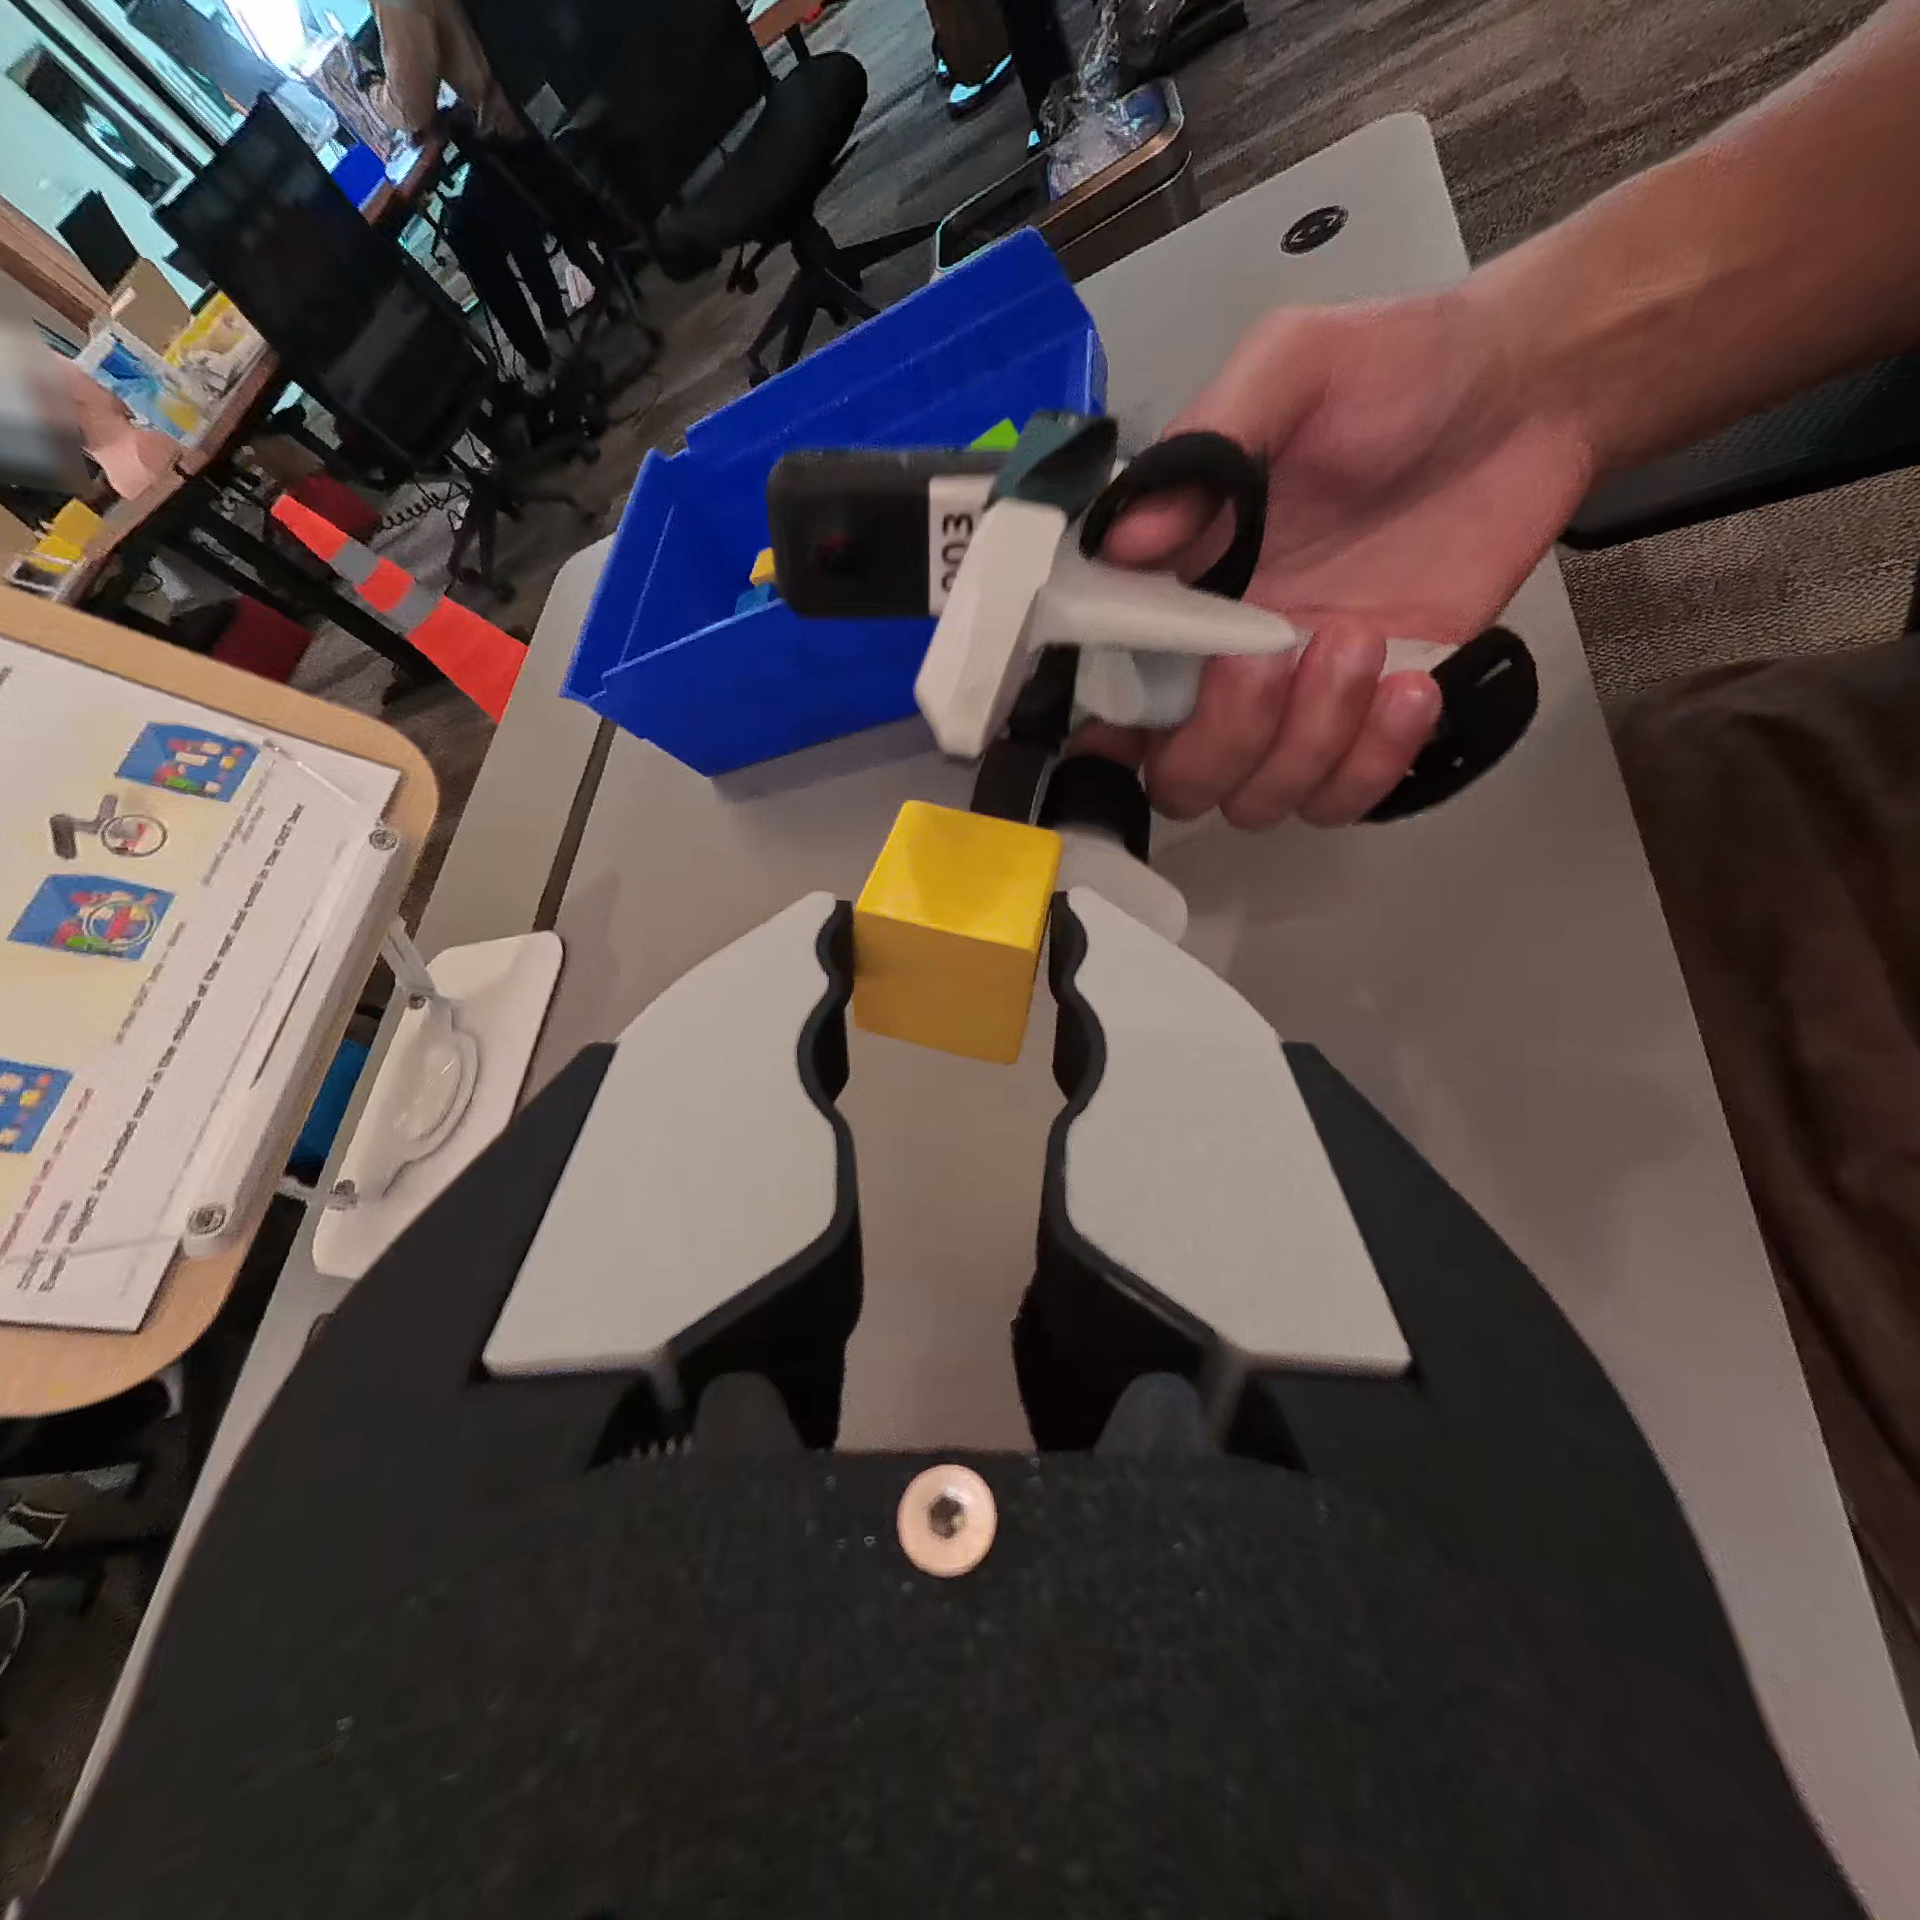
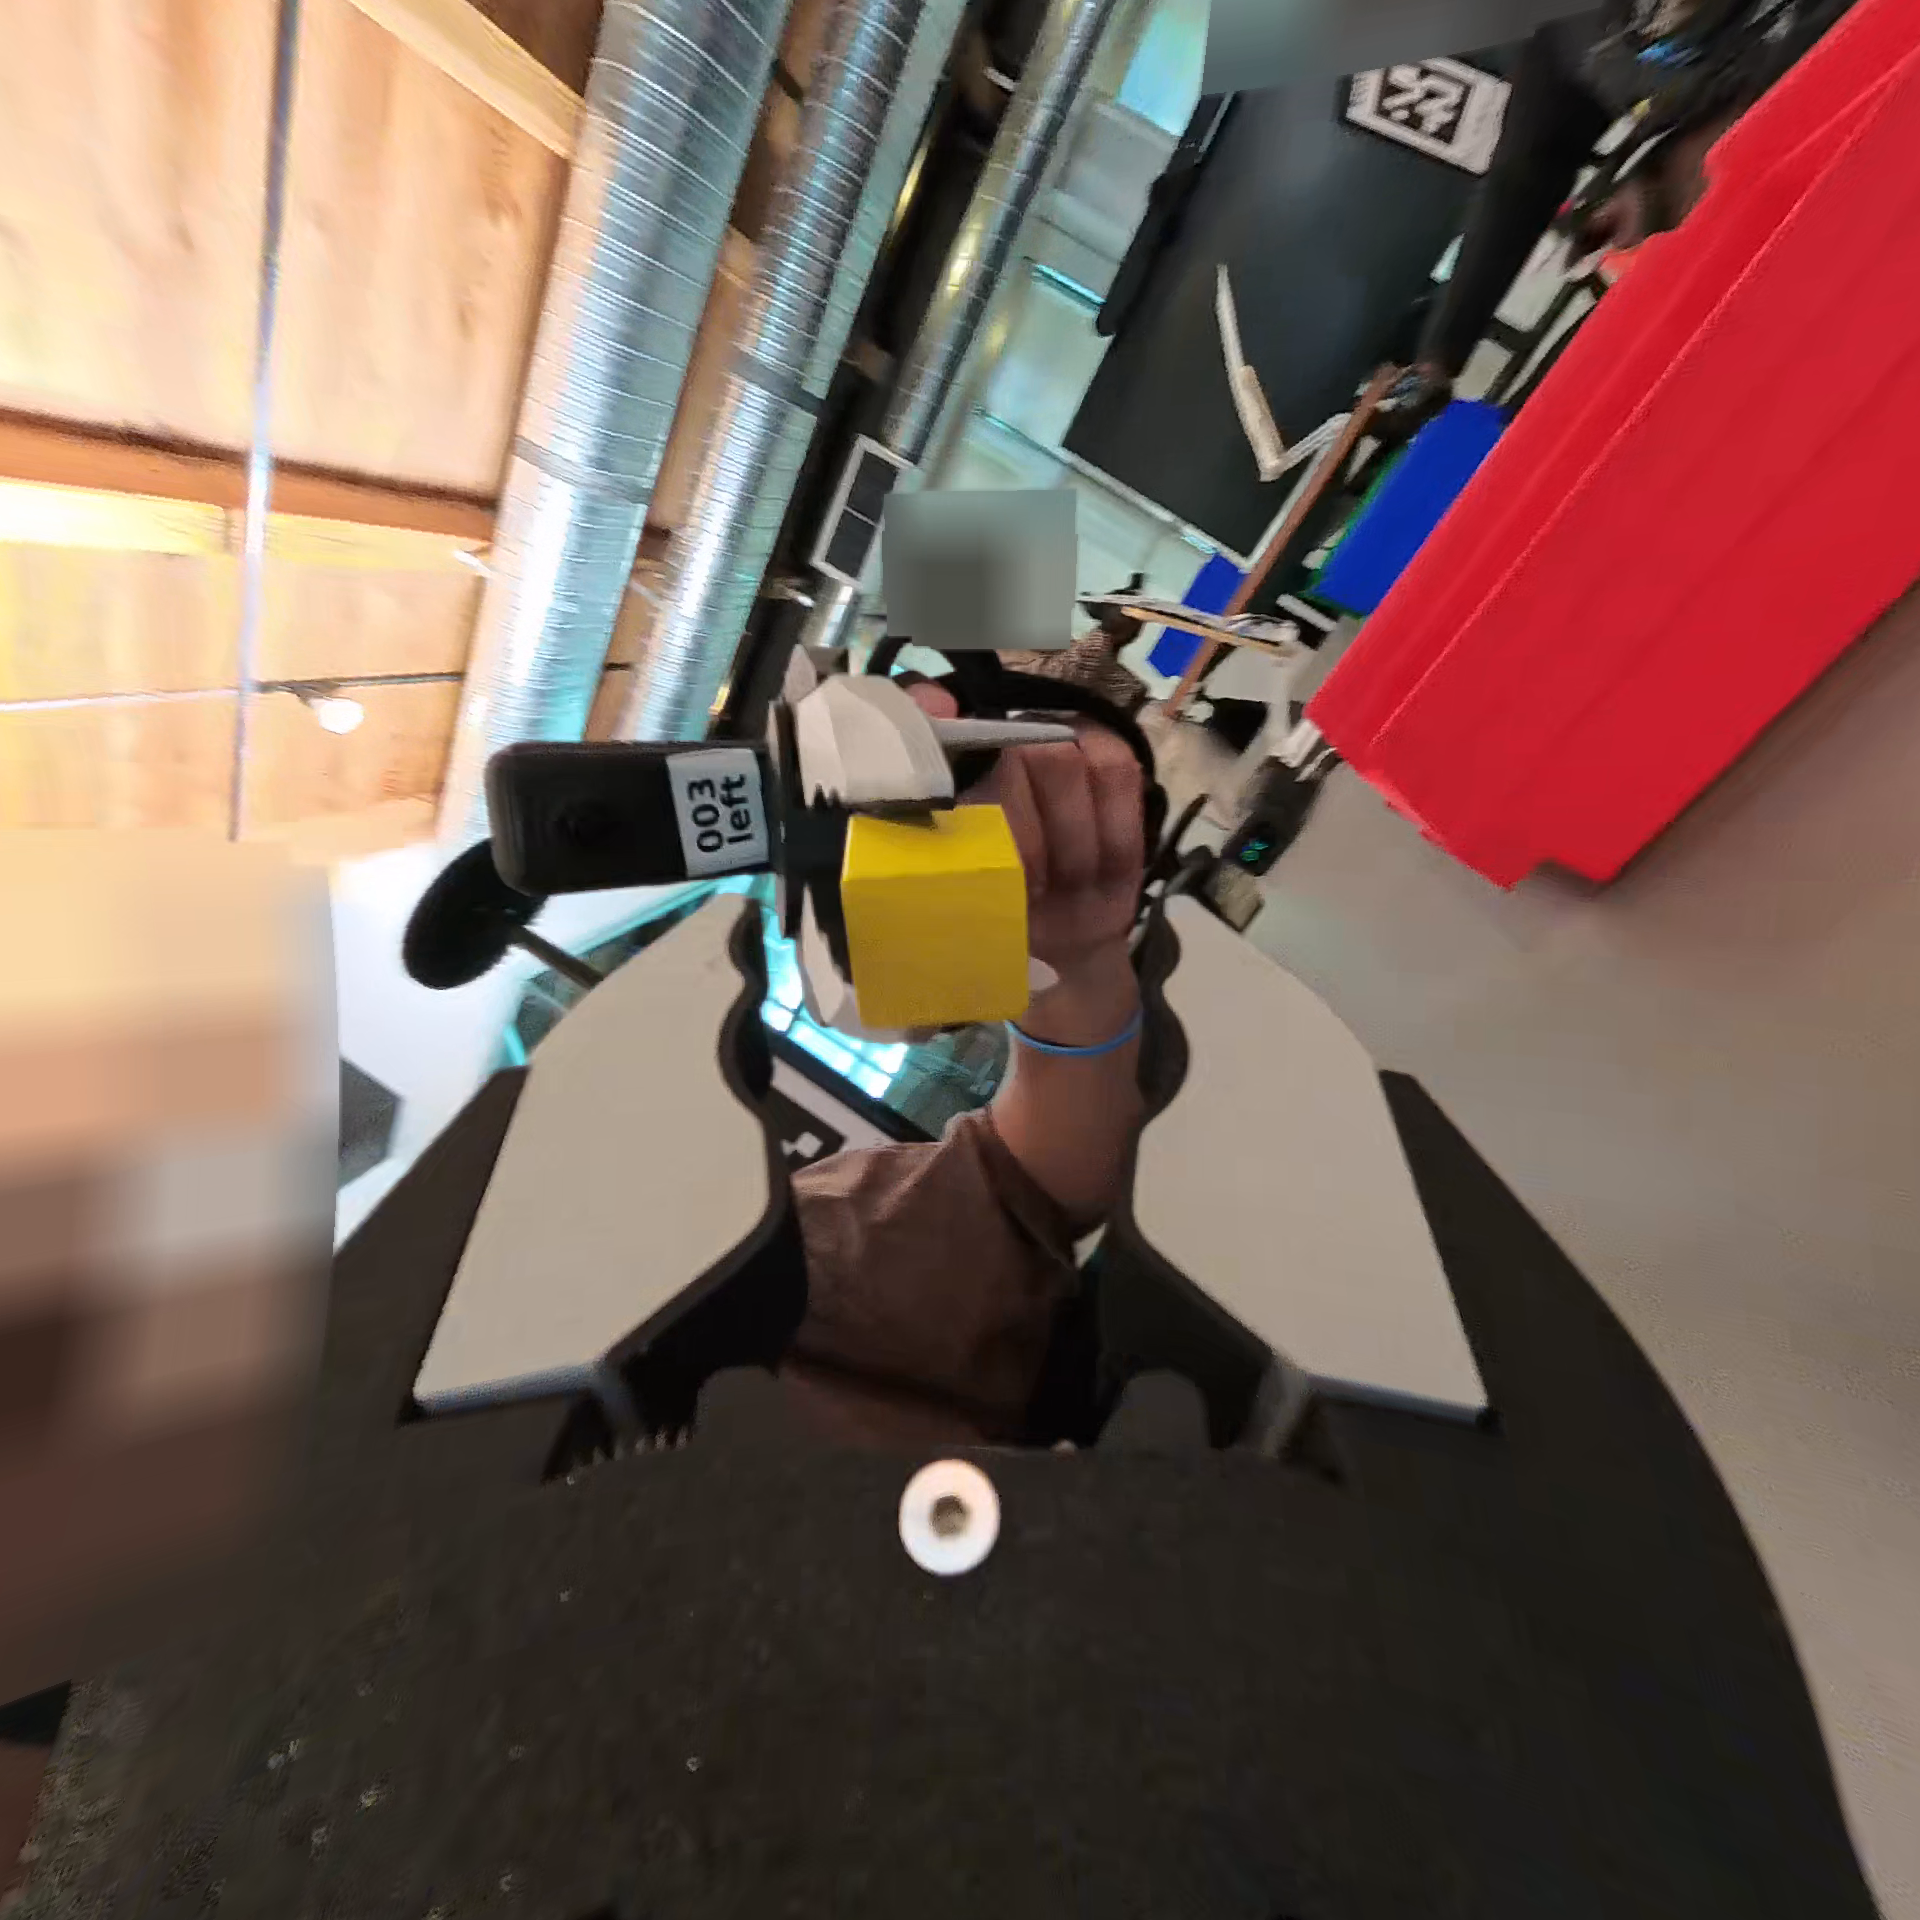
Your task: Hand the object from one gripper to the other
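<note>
Your left gripper [image 1: 951, 935] has its fingers [image 1: 831, 987] closed onto the yellow cube [image 1: 951, 930], one pad flat on each side face, with the cube held at the fingertips above the grey worktop [image 1: 1403, 1143]. Just beyond the cube, your right gripper [image 1: 1070, 821] points toward it from the far right, carried by your right hand [image 1: 1382, 592]; in the left wrist view its tips are hidden behind the cube.

The right wrist view fills that in: the right gripper [image 2: 945, 956] has its fingers [image 2: 1164, 987] spread wide, clearly wider than the cube [image 2: 935, 914], and the cube sits just beyond their tips, untouched by them. That view also shows the left gripper [image 2: 914, 914] head-on, gripping the cube, with your left hand [image 2: 1070, 831] behind it.

Only the left wrist view shows the surroundings: a blue bin [image 1: 831, 540] stands on the worktop at the far side, close behind the right gripper, and a wooden side table [image 1: 343, 769] with a printed sheet [image 1: 156, 987] lies off the worktop's left edge. The worktop to the near right of the cube lies bare.
</note>
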Demonstrator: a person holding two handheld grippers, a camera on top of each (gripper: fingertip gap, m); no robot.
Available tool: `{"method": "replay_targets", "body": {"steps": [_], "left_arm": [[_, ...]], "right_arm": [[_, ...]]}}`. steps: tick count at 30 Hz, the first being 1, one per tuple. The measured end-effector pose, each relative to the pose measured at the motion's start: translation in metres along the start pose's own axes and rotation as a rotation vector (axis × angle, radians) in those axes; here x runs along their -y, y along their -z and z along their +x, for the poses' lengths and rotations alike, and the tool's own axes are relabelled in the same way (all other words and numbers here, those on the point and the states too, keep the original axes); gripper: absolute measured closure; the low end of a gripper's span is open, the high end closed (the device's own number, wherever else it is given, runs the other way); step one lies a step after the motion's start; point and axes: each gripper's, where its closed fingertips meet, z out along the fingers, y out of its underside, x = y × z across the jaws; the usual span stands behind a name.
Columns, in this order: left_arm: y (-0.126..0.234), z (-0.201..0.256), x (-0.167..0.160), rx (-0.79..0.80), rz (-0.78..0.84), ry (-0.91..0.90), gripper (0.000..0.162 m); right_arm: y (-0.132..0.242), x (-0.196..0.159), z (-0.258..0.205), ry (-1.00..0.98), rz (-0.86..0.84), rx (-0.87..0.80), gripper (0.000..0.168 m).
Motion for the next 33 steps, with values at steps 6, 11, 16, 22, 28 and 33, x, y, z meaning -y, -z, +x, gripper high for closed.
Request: {"method": "replay_targets", "body": {"steps": [6, 11, 16, 22, 28, 33], "left_arm": [[-0.026, 0.017, -0.008, -0.013, -0.033, 0.055, 0.128], [-0.009, 0.053, -0.014, -0.054, 0.059, 0.391, 0.101], [0.011, 0.101, -0.05, -0.096, 0.092, 0.739, 0.103], [0.024, 0.103, -0.087, 0.021, 0.025, 0.788, 0.107], [0.02, 0.1, -0.1, 0.041, -0.005, 0.773, 0.108], [0.011, 0.108, -0.106, 0.007, -0.06, 0.739, 0.108]], "right_arm": [[0.018, -0.011, 0.013, 0.043, -0.057, -0.066, 0.133], [0.049, 0.005, 0.006, 0.267, -0.106, -0.28, 0.133], [0.135, 0.116, -0.05, 0.604, 0.001, -0.684, 0.133], [0.31, 0.204, 0.019, 0.609, -0.252, -1.524, 0.133], [0.354, 0.172, 0.12, 0.299, -0.588, -1.625, 0.133], [0.348, 0.162, 0.146, 0.293, -0.658, -1.605, 0.133]]}}
